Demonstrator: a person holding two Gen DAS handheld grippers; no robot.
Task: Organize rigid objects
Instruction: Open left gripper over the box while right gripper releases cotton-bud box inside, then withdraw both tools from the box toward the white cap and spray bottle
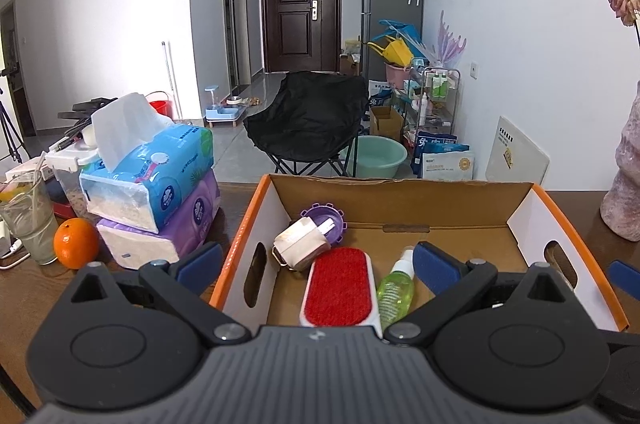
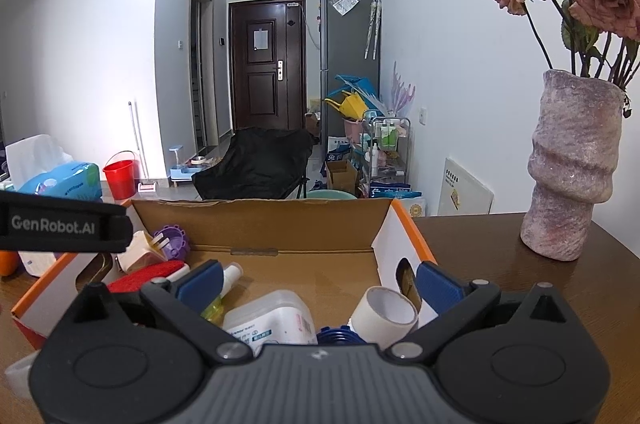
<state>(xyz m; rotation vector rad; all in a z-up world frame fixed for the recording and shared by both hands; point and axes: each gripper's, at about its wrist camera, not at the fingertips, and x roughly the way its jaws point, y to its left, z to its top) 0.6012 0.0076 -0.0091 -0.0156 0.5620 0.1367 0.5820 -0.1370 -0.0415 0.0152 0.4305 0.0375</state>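
Hovering over: the cardboard box [image 1: 404,198], both tools poised above its near end.
Left gripper [image 1: 318,260]: jaws spread wide, nothing between them.
Right gripper [image 2: 318,280]: jaws wide apart too, holding nothing.
Box, left side: red lint brush [image 1: 340,286] lying flat, green spray bottle [image 1: 396,290] touching its right edge, white charger plug [image 1: 302,242] against the purple gear-shaped dish [image 1: 324,218].
Box, right side: white plastic container [image 2: 272,320], blue ribbed cap [image 2: 340,336], tape roll [image 2: 386,314] by the wall.
Table [image 2: 500,256]: vase [image 2: 572,164] right of the box; orange [image 1: 76,243] and tissue packs [image 1: 160,184] left.

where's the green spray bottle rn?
Inside the cardboard box, lying beside the red lint brush on its right in the left wrist view, between the open left gripper's fingers.
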